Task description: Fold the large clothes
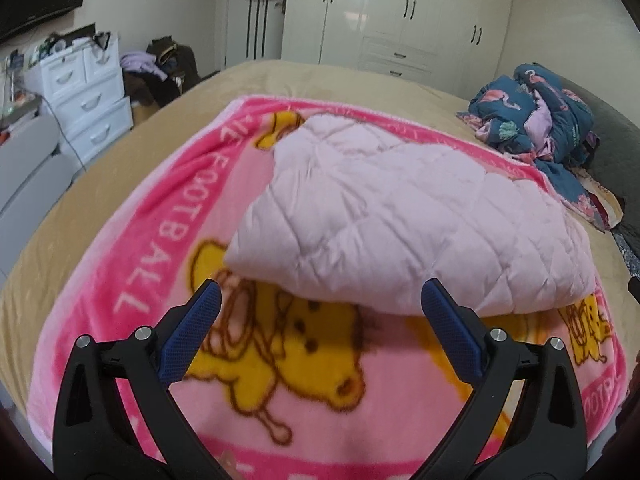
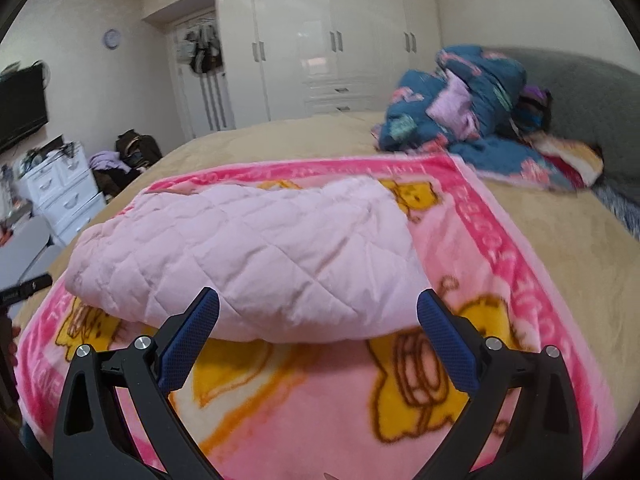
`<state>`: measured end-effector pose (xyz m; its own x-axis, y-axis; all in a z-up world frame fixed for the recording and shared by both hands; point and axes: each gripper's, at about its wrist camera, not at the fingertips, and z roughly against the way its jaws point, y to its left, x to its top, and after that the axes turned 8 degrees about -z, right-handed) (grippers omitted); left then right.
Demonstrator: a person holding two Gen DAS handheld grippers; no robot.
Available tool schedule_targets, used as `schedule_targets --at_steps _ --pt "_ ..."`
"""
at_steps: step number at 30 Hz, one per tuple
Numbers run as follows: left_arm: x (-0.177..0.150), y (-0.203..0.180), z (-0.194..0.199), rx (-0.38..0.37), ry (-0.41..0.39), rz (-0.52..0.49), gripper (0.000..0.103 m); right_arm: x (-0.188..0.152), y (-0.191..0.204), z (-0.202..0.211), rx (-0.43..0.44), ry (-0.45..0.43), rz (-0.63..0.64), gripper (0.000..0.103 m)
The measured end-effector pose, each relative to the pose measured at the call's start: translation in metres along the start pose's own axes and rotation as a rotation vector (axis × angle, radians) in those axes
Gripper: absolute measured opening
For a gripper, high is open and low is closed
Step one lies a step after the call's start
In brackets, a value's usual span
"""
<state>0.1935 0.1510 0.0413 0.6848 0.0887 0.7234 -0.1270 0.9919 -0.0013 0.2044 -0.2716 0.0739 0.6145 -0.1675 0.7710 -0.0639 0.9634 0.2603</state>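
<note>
Fingers (image 1: pixel 208 300) of left gripper (image 1: pixel 320 304) and right gripper (image 2: pixel 318 306) spread wide, empty. Pink quilt (image 1: pixel 400 220) folded into a bundle, mid-frame on blanket (image 1: pixel 280 400). Blue clothes (image 2: pixel 460 108) upper right, apparently still unfolded.

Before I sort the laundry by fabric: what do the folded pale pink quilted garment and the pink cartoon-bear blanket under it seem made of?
The folded pale pink quilted garment looks like smooth padded synthetic: diamond stitching, puffy folds. The pink cartoon-bear blanket looks like plush fleece: fuzzy, matte pile, though blur leaves that open.
</note>
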Motion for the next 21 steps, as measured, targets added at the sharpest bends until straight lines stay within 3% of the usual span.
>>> schedule_targets --at_steps 8,12,21 --pt "-0.017 0.004 -0.028 -0.036 0.087 0.068 0.094 -0.026 -0.042 -0.037 -0.029 0.117 -0.235 0.099" --pt "-0.019 0.013 -0.049 -0.120 0.134 0.178 0.094 -0.035 -0.053 -0.058 -0.032 0.170 -0.324 0.099" --pt "-0.003 0.036 -0.085 -0.241 0.152 0.422 0.094 -0.033 -0.066 -0.096 0.032 0.209 -0.492 0.099"
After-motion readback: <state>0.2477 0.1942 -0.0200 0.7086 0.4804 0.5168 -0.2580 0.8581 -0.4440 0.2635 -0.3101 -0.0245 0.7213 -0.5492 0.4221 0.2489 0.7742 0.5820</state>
